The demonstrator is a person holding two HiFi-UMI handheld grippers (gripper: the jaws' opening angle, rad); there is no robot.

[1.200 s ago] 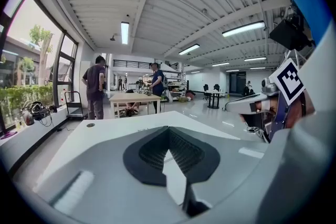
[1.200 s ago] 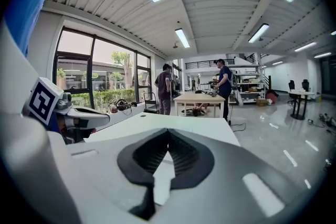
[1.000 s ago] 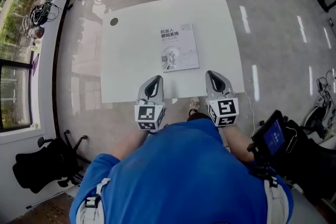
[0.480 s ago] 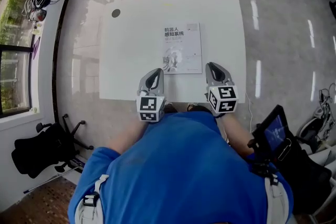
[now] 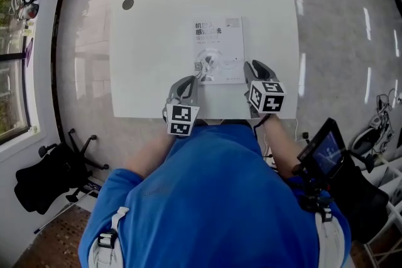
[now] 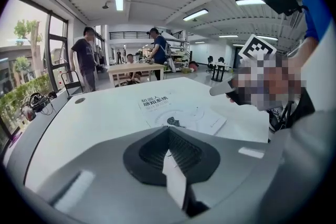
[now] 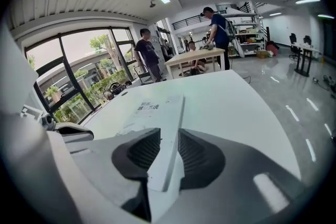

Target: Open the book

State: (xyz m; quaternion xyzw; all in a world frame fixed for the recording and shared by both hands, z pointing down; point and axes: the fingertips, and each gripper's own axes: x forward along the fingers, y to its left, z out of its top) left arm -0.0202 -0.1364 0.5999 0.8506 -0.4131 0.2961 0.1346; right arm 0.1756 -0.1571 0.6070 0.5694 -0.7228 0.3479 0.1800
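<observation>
A closed white book (image 5: 218,49) with dark print on its cover lies flat in the middle of the white table (image 5: 151,59). My left gripper (image 5: 188,80) hovers just off the book's near left corner, and its jaws look shut with nothing in them. In the left gripper view the book (image 6: 178,113) lies ahead of the joined tips (image 6: 168,132). My right gripper (image 5: 253,66) is at the book's near right corner. Its jaws (image 7: 169,131) are opening, and the book's right edge (image 7: 170,107) shows through the gap, with neither pad pressing on it.
A dark round grommet (image 5: 128,4) sits at the table's far left corner. A black office chair (image 5: 50,179) stands on the floor to the left, and a dark device with a blue screen (image 5: 323,157) to the right. People (image 7: 148,55) stand at a far table.
Both grippers came forward and down from the table's near edge to the book's near corners. The right gripper's jaws have parted.
</observation>
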